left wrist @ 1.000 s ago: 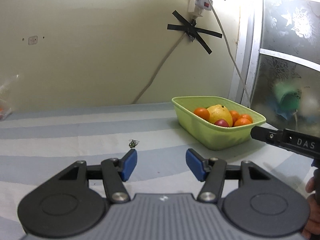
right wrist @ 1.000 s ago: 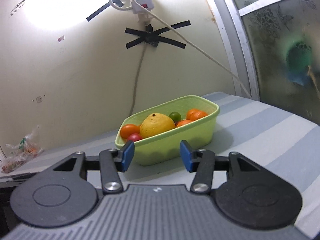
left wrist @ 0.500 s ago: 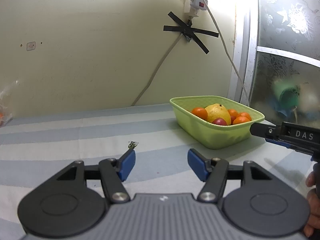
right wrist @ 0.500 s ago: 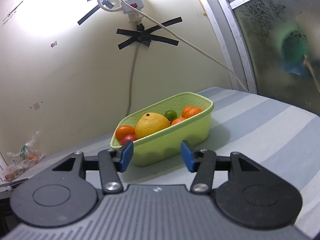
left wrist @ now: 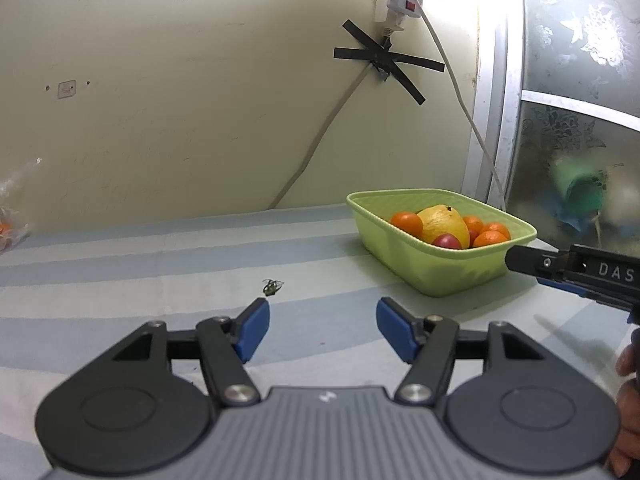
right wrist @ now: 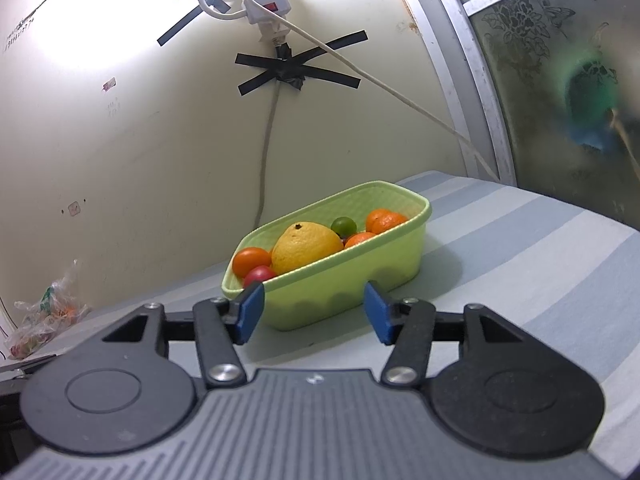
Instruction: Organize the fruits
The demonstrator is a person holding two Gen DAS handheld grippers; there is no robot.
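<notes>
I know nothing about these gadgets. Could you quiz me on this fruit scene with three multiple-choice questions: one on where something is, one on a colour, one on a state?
1. Where are the fruits?
A. scattered on the striped cloth
B. in the green basket
C. in the left claw

2. What colour is the biggest fruit?
A. yellow
B. purple
C. white

3. What does the right claw hold?
A. an orange
B. the basket's rim
C. nothing

Answers:
1 B: the oranges and the rest sit inside the green basket on the striped cloth.
2 A: the large citrus is yellow.
3 C: the right claw, like the left claw, has only empty space between its blue pads, which have just been opening.
</notes>
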